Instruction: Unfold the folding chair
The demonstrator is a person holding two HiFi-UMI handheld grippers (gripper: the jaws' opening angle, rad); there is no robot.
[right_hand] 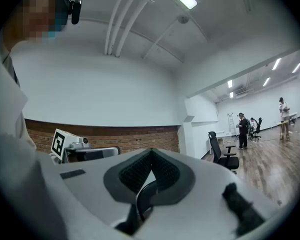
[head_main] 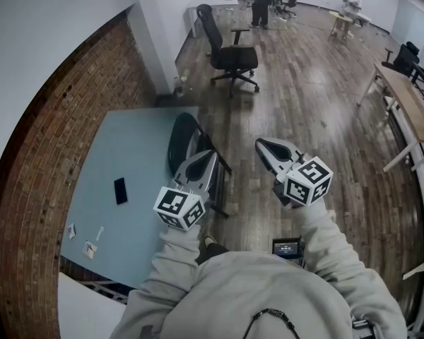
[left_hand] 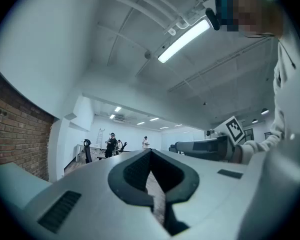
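The black folding chair point(head_main: 183, 142) stands folded flat, leaning against the edge of the light blue table point(head_main: 131, 154). In the head view my left gripper point(head_main: 206, 158) is held level just above and in front of the chair, its jaws shut on nothing. My right gripper point(head_main: 261, 145) hovers over the wooden floor to the right of the chair, also shut and empty. The left gripper view shows closed jaws point(left_hand: 151, 156) aimed across the room. Below the closed tips of the right gripper point(right_hand: 150, 159), the chair's curved black back point(right_hand: 139, 198) shows.
A black office chair point(head_main: 230, 54) stands farther back on the wooden floor. A dark phone point(head_main: 120, 190) and small papers lie on the table. A brick wall point(head_main: 39, 154) is on the left, wooden tables point(head_main: 408, 103) on the right, people point(head_main: 261, 0) at the far end.
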